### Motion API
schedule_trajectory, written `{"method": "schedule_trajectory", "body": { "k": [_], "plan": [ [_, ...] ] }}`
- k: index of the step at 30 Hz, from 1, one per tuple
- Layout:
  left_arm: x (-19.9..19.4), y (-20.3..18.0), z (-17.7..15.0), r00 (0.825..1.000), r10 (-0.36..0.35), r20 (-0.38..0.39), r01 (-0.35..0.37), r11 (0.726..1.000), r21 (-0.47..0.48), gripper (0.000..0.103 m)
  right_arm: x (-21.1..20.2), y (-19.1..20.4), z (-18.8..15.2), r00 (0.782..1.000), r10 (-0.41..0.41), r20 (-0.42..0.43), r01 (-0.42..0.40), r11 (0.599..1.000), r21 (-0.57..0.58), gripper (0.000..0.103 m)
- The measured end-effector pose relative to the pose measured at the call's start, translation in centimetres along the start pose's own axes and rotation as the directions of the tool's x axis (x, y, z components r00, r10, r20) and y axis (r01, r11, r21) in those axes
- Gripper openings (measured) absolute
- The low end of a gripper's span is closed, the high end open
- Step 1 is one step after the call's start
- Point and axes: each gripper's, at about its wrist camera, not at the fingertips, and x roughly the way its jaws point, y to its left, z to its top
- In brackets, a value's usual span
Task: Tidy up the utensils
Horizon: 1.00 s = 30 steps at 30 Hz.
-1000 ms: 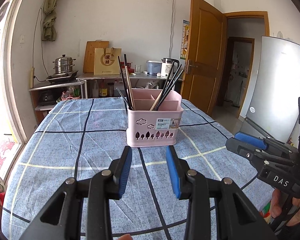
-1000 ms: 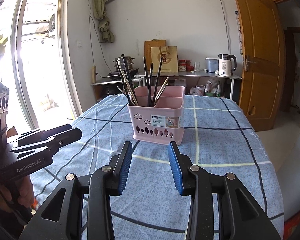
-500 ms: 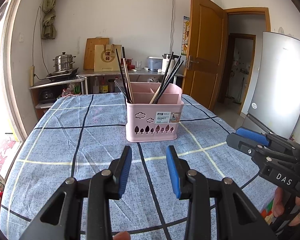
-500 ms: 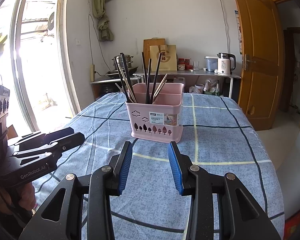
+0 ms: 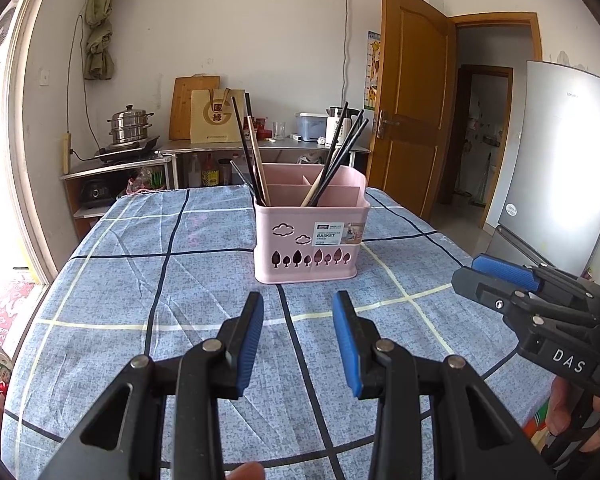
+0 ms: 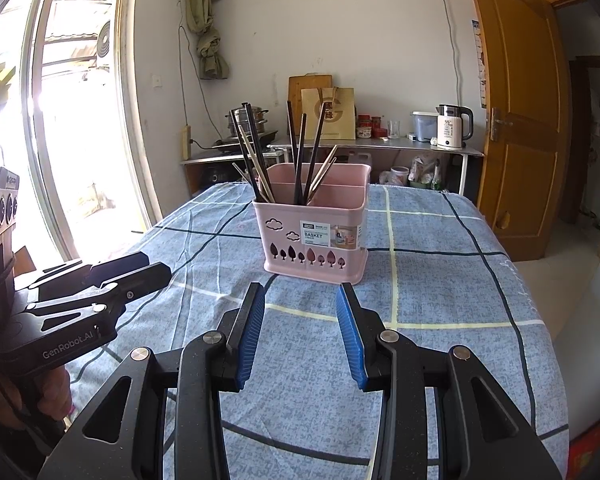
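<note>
While both grippers hover over the checked tablecloth [image 5: 140, 280], we see the left gripper [image 5: 298, 304] and right gripper [image 6: 300, 296] spread, pinching nothing; pink basket [image 5: 312, 236] with chopsticks [image 5: 252, 148] sits upright at frame centre.

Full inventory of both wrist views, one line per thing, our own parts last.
utensil basket: 1, pink, mid-table
chopsticks: several, black and tan, standing in the basket's left compartments
tablecloth: 1, blue checked, covering the table
steamer pot: 1, steel, on side counter left
cutting board: 1, wood, leaning on wall
paper bag: 1, tan, before the board
kettle: 1, white and black, on counter
door: 1, wooden, open
fridge: 1, silver, right
left gripper: black, blue pads, open, empty
right gripper: same, open, empty
</note>
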Motion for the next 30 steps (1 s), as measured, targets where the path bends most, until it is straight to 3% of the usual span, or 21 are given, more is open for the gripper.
{"method": "schedule_trajectory", "body": {
  "k": [30],
  "plan": [
    [-0.13, -0.31, -0.68, 1.0, 0.004, -0.012, -0.004, 1.0, -0.001, 0.038, 0.14, 0.24, -0.15, 1.0, 0.004, -0.014, -0.004, 1.0, -0.001, 0.038]
  ]
}}
